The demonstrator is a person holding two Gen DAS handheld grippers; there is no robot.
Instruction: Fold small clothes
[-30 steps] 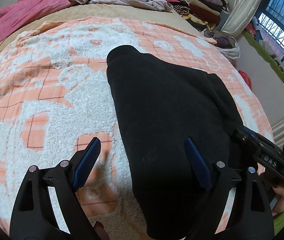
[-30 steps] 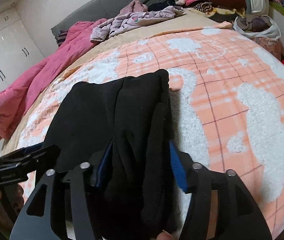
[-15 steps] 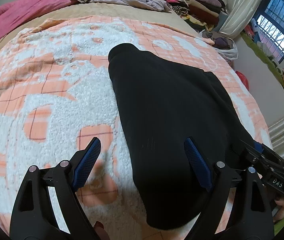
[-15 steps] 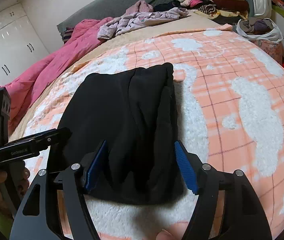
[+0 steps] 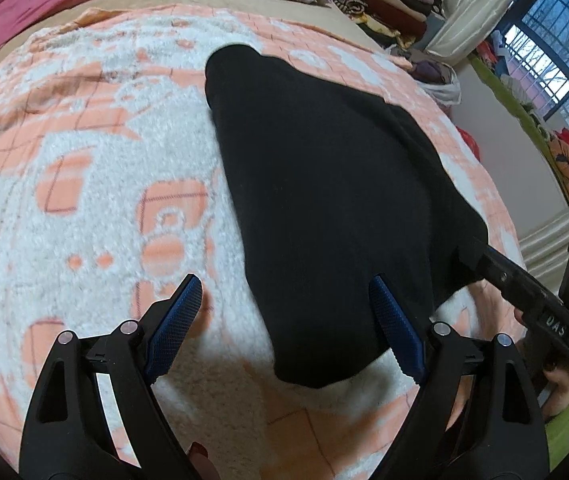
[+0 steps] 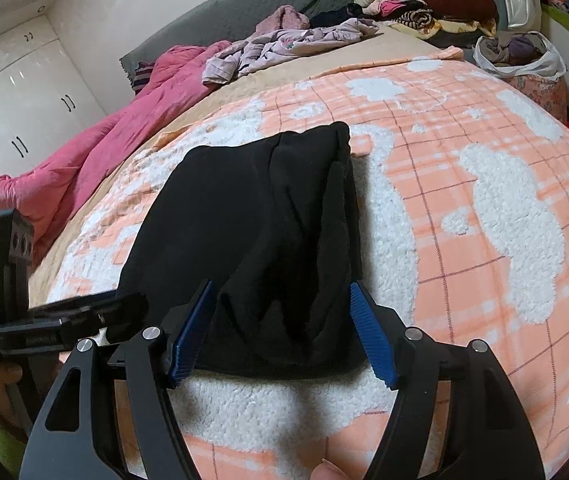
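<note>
The black garment (image 6: 260, 236) lies folded lengthwise on the orange-and-white blanket (image 6: 484, 208), its near end toward both tools. A fold looks just finished; the next move likely calls for gripping that near end and carrying it to the far end. The right gripper (image 6: 280, 330) tilts downward, jaws apart and empty, straddling the near end. The left gripper (image 5: 284, 320) hovers alongside, jaws wide, empty.

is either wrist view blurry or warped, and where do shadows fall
Left wrist view: the blanket looks softly motion-blurred, the bed bulges from fisheye distortion, and the window is bright. Right wrist view: sharper, equally bulged, with a grey shadow on the blanket just below the black garment.
</note>
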